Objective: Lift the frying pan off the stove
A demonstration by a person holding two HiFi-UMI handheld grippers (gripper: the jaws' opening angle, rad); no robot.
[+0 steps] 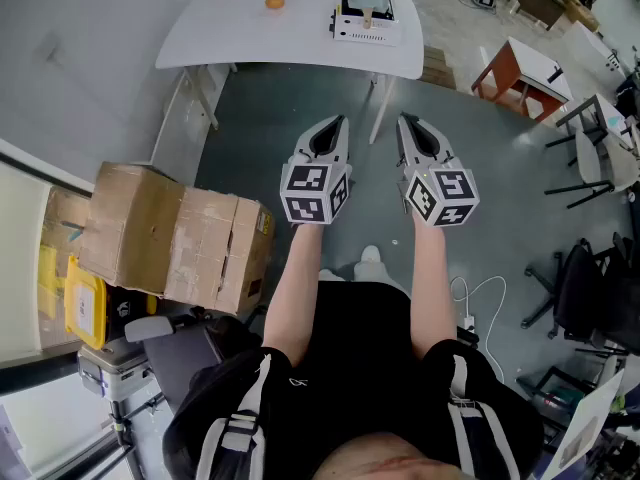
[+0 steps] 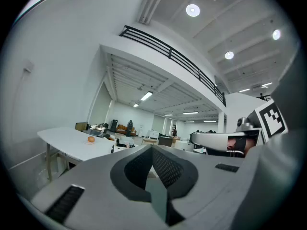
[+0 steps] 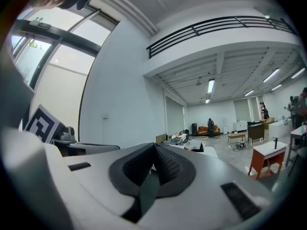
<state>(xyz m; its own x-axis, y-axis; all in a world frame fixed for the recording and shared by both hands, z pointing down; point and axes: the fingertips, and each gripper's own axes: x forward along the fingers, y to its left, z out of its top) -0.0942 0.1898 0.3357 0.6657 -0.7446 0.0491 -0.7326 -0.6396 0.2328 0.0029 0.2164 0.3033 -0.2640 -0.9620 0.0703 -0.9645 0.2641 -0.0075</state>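
A white table (image 1: 250,28) stands ahead of me. On it sit a white boxy appliance (image 1: 366,18) with a dark item on top, too small to identify, and an orange (image 1: 274,2). I cannot make out a frying pan. My left gripper (image 1: 340,120) and right gripper (image 1: 403,120) are held side by side over the grey floor, short of the table's near edge, both shut and empty. In the left gripper view, the shut left gripper (image 2: 152,150) points toward the table (image 2: 62,138) and the orange (image 2: 91,139). The right gripper (image 3: 154,147) is likewise shut on nothing.
Taped cardboard boxes (image 1: 175,233) are stacked at my left, with a yellow bin (image 1: 85,303) beside them. A small red-legged table (image 1: 520,68) stands at the right, office chairs (image 1: 590,288) further right. A white cable (image 1: 480,298) lies on the floor.
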